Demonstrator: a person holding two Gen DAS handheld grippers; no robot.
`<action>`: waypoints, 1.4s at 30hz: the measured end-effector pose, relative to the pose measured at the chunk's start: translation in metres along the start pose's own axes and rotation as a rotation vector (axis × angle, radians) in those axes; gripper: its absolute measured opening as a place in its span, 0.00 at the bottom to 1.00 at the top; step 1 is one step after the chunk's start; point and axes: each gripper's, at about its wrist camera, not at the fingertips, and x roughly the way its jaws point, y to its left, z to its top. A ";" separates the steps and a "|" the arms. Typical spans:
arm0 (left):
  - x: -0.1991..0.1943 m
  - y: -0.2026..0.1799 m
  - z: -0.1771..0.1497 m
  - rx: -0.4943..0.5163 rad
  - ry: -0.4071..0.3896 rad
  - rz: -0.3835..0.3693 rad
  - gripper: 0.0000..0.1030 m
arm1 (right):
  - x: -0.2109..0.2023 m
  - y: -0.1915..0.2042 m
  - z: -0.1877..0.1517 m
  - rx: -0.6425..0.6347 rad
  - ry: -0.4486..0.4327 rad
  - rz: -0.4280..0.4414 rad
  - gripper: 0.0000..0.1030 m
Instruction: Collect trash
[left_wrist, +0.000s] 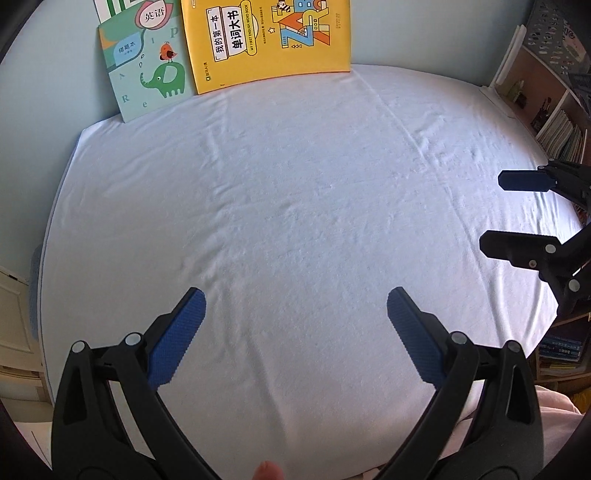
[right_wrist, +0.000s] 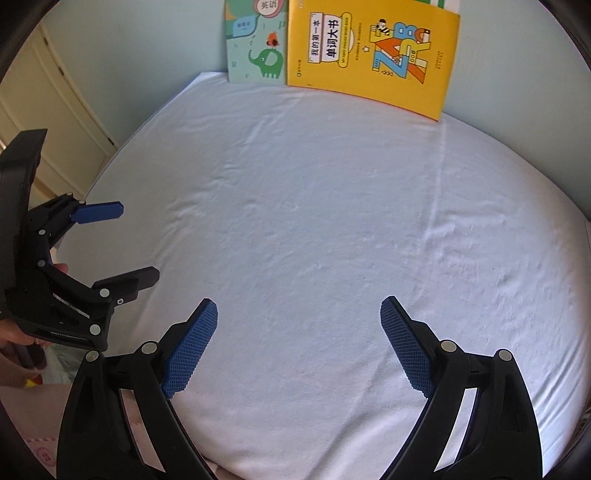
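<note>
No trash is visible anywhere on the table, whose white cloth lies bare apart from creases in both wrist views. Judged from this alone, the collecting is either finished on this surface or the remaining trash lies outside the frames; which of the two cannot be told. No bin or bag can be identified with certainty; a pale crumpled item sits at the lower left edge of the right wrist view, too cut off to name.

Left tool: fingers spread wide, nothing between the blue pads, hovering over the near part of the cloth. Right tool: likewise wide apart and holding nothing. Each tool shows at the edge of the other's view, also parted.

Two books lean against the pale wall at the far edge of the table. Yellow book: cover reads "我的第一本单词大书" and "MY FIRST ENGLISH WORD BOOK", with large block letters Z, A, B. Green book: carries "英语" in a pink bubble, scattered letters, a green elephant with a bird on it; its smaller label is too blurred to read reliably. A bookshelf stands to the right
</note>
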 end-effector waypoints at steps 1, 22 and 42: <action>0.001 0.001 0.001 0.003 -0.001 -0.011 0.94 | 0.000 -0.001 0.000 0.013 -0.004 -0.002 0.87; 0.009 0.014 0.013 0.019 -0.005 -0.047 0.94 | 0.004 -0.003 0.003 0.100 -0.016 -0.064 0.87; 0.010 0.019 0.016 0.007 -0.004 -0.038 0.94 | 0.005 -0.004 0.003 0.112 -0.008 -0.058 0.87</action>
